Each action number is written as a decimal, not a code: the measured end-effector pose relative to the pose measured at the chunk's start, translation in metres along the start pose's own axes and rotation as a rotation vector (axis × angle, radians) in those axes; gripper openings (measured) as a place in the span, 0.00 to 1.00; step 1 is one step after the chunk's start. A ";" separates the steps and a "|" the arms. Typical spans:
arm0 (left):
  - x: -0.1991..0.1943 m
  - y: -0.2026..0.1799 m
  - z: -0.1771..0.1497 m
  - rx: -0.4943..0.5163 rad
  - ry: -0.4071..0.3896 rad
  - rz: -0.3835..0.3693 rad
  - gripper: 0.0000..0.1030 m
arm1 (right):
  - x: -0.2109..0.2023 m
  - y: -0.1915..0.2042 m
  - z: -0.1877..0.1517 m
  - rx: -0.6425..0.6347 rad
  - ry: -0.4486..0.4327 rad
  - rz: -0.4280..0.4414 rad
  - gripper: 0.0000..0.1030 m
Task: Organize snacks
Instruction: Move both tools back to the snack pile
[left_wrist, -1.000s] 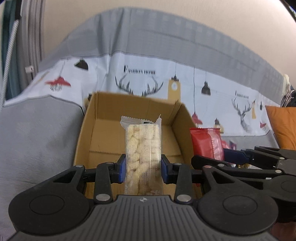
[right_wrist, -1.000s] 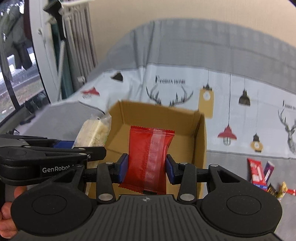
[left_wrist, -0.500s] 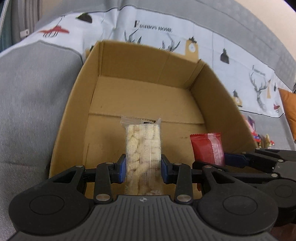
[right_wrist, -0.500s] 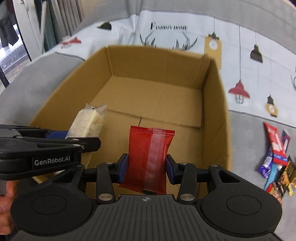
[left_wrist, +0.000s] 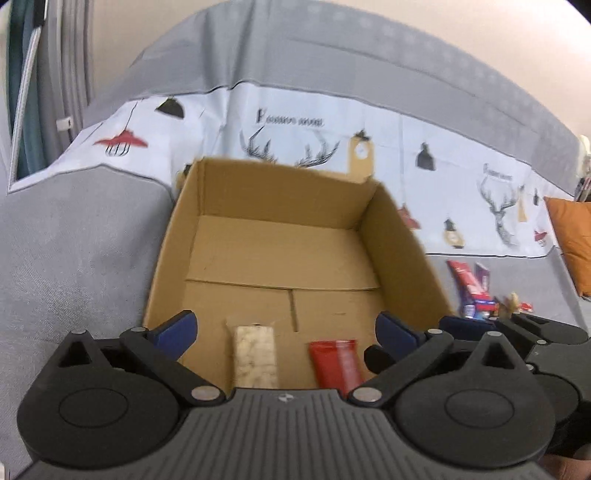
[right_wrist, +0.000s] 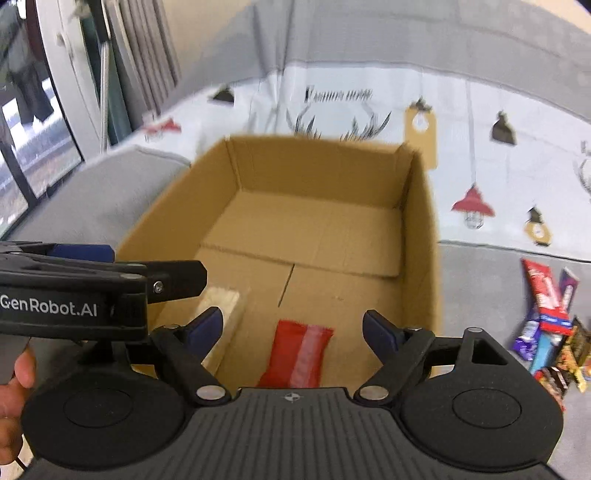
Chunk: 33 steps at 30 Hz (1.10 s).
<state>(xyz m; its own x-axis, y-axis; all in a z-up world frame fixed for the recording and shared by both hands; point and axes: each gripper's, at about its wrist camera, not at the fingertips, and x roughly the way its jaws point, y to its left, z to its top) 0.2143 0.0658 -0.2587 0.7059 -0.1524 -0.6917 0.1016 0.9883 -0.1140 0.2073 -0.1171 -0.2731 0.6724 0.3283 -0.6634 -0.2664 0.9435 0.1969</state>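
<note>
Both wide open, just finished spreading: left gripper (left_wrist: 286, 328) and right gripper (right_wrist: 291, 328), nothing pinched. Pale cracker pack (left_wrist: 255, 356) and red packet (right_wrist: 297, 352) lying loose inside cardboard box (left_wrist: 402, 243).

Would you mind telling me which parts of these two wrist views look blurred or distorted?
Left wrist view: cardboard box edges and printed cloth smeared; fisheye curves the backrest. Right wrist view: red packet and snack pile soft, the gripper body crisp.
</note>
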 end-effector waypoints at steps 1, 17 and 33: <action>-0.005 -0.007 0.000 0.005 -0.001 -0.008 1.00 | -0.013 -0.004 -0.003 0.014 -0.029 -0.003 0.83; -0.014 -0.167 -0.047 0.154 -0.065 -0.202 1.00 | -0.117 -0.139 -0.094 0.209 -0.243 -0.122 0.99; 0.098 -0.260 -0.063 0.215 0.107 -0.337 0.95 | -0.120 -0.271 -0.147 0.555 -0.206 -0.239 0.99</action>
<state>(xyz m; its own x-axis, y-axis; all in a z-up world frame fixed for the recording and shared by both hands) 0.2123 -0.2063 -0.3419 0.5327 -0.4568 -0.7125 0.4666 0.8608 -0.2030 0.0976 -0.4188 -0.3534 0.8027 0.0553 -0.5938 0.2681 0.8560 0.4421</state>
